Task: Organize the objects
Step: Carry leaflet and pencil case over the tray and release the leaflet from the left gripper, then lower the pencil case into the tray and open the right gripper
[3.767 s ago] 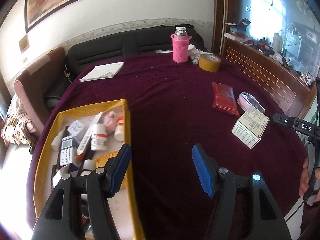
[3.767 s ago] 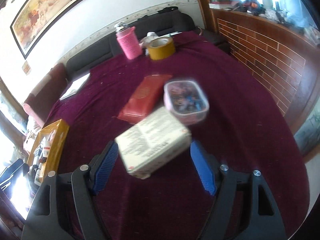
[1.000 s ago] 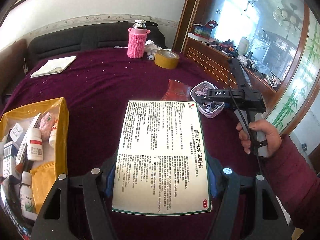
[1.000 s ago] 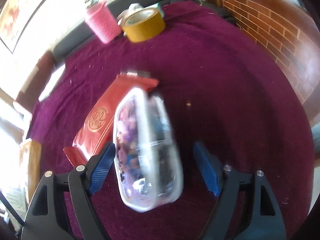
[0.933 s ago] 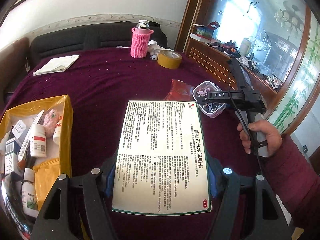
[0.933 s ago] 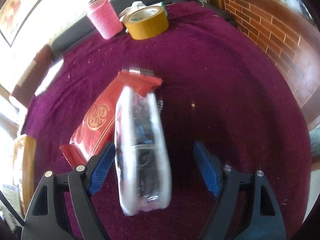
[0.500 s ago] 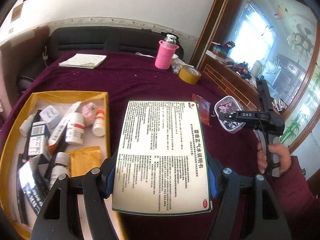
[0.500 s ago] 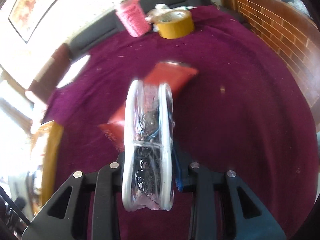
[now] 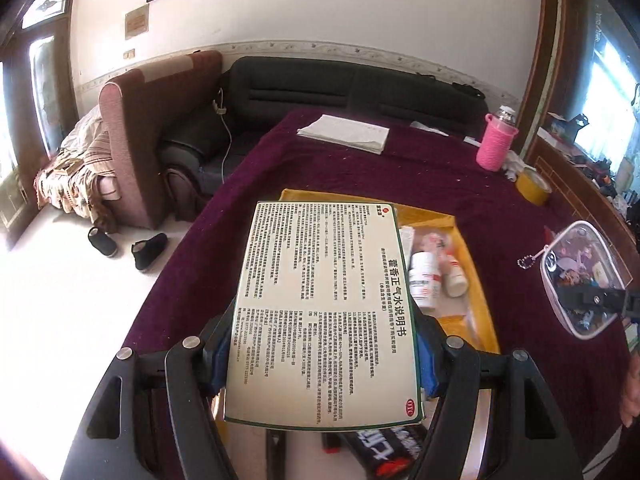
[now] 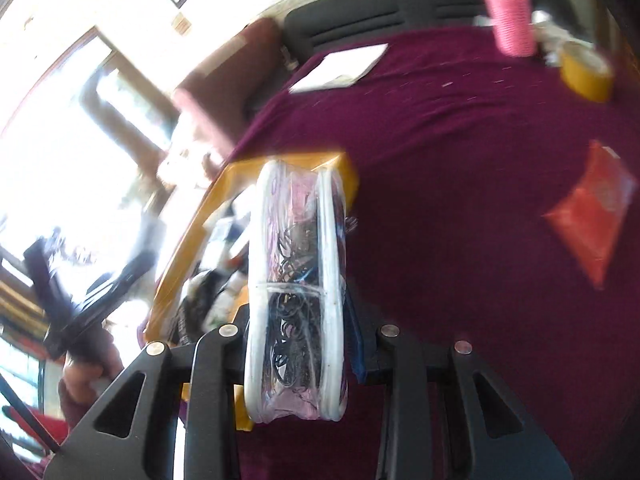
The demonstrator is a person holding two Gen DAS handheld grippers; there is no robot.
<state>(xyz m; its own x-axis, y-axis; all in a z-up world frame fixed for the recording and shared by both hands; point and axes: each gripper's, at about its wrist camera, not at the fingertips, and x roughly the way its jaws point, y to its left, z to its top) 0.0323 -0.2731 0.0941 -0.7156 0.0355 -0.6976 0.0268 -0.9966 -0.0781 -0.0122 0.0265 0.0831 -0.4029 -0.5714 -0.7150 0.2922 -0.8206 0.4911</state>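
A flat medicine box (image 9: 324, 316), its cream face printed with dense text, was clamped between the blue pads of the left gripper (image 9: 323, 350) and held above the near end of a yellow tray (image 9: 470, 264). The tray lay on the maroon tablecloth (image 9: 440, 176) and held white pill bottles (image 9: 425, 280) beside other small packages. The right gripper (image 10: 298, 332) was closed on a clear zip pouch (image 10: 296, 280), gripped edge-on with its white piping upright; in the left wrist view the same pouch (image 9: 580, 280) hung at the right, over the cloth and apart from the tray. A red packet (image 10: 596, 212) lay flat on the cloth. Farther back stood a pink-sleeved bottle (image 9: 496, 142) and a yellow tape roll (image 9: 532, 186), near each other, and a folded white paper (image 9: 346, 132).
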